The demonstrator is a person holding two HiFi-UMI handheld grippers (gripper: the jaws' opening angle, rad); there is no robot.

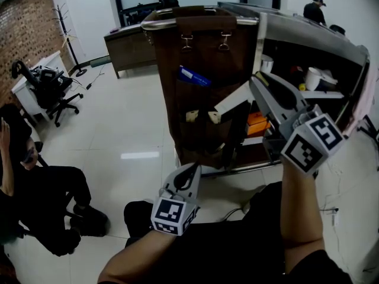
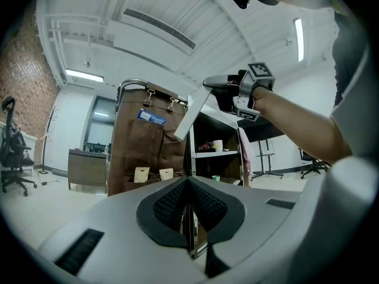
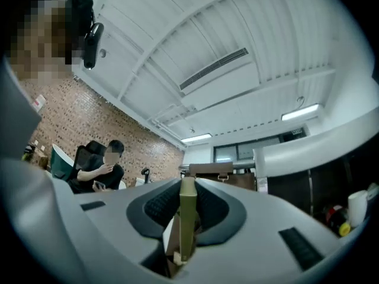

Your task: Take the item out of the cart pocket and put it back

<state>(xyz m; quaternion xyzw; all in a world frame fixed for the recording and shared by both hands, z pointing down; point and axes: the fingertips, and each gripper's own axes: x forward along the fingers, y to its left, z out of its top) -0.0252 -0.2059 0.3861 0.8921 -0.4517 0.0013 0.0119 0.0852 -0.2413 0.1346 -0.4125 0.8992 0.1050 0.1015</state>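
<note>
We are pinching a flat white box (image 1: 230, 103) edge-on in the right hand-held gripper (image 1: 253, 87), jaws clamped on it. The box is sticking out ahead of that gripper, raised in front of the cart's brown pocket organizer (image 1: 201, 58), outside any pocket. The left hand-held gripper (image 1: 190, 171) is sitting lower, jaws together, nothing between them. A blue packet (image 1: 194, 76) is poking from an upper pocket.
</note>
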